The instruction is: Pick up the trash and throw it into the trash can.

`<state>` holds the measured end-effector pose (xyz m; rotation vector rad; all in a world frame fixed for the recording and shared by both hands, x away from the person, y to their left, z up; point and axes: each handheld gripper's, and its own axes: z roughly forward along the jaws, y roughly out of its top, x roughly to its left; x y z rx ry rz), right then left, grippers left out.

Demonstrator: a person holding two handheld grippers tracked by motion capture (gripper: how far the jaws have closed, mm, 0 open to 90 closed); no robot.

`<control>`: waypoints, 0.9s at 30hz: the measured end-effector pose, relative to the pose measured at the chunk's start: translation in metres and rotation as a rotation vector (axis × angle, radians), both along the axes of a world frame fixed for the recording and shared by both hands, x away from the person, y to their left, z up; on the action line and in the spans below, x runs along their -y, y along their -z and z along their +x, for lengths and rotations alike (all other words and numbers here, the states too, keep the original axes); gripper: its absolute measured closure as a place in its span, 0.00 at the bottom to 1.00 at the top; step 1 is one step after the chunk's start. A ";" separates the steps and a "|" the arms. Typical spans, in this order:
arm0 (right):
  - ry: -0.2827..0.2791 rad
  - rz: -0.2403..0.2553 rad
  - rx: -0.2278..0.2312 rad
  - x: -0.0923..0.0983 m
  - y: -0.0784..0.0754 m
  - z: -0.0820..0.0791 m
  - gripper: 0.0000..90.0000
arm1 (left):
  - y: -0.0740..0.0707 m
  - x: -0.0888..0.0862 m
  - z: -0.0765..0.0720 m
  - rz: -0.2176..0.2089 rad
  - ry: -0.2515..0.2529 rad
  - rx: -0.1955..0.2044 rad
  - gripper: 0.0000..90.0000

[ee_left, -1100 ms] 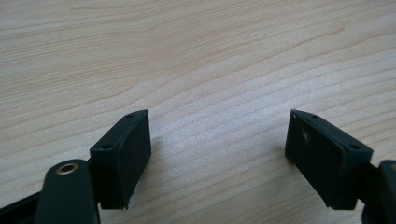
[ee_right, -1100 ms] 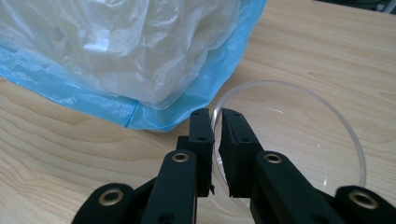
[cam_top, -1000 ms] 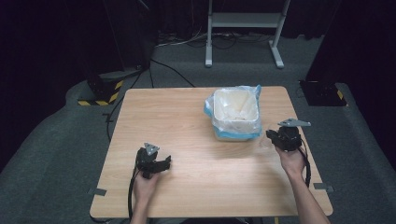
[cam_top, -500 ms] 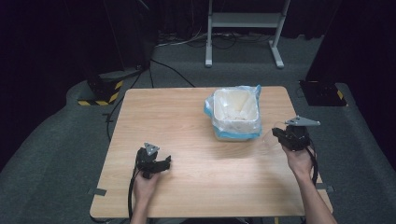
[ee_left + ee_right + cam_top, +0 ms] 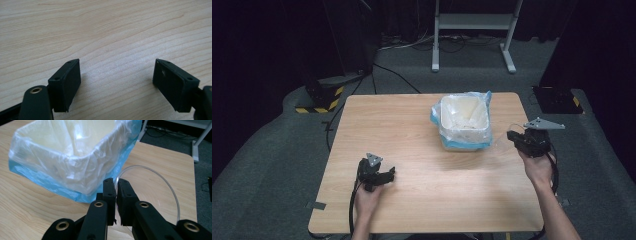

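I held my left gripper [image 5: 379, 176] low over the counter [image 5: 412, 130], toward seven o'clock on the wooden top, with my left hand [image 5: 366, 200] coming in from the near edge. In the left gripper view its jaws stood wide apart with only bare wood grain between them, gripping nothing.

My right gripper [image 5: 524, 141] was out at the counter's three o'clock edge, carried in my right hand [image 5: 538, 170], its grey three-cornered plate [image 5: 544, 123] on top. In the right gripper view its jaws were closed almost together on the rim of a clear, round plastic thing [image 5: 160, 195], a thin transparent lid or cup by the look of it; I could not tell which. The rim ran up from between the jaws and curved away toward two o'clock over the wood. From the high view the same clear thing showed faintly just at nine o'clock of the right gripper, raised a little above the counter, as far as I could judge.

A white bin [image 5: 464, 120] lined with a clear bag [image 5: 62, 167] over a blue one [image 5: 50, 186] stood on the counter near one o'clock from its centre, just beside the right gripper. The bag's edges were folded over the bin's rim
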<state>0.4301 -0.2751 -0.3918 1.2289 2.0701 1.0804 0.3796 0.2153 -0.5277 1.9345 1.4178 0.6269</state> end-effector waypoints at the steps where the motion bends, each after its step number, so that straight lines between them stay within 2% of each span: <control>1: -0.002 0.007 -0.001 0.000 -0.003 -0.001 0.95 | 0.000 0.000 0.000 0.000 0.000 0.000 0.25; 5: -0.010 0.011 0.007 -0.001 -0.013 -0.001 0.95 | 0.000 0.000 0.000 0.000 0.000 0.000 0.25; 7: -0.017 -0.002 0.017 -0.002 -0.018 -0.001 0.95 | 0.000 0.000 0.000 0.000 0.000 0.000 0.25; 21: -0.046 0.023 0.020 -0.006 -0.045 0.004 0.95 | 0.000 0.000 0.000 0.000 0.000 0.000 0.25; 27: -0.057 0.025 0.034 -0.007 -0.057 0.006 0.95 | 0.000 0.000 0.000 0.000 0.000 0.000 0.25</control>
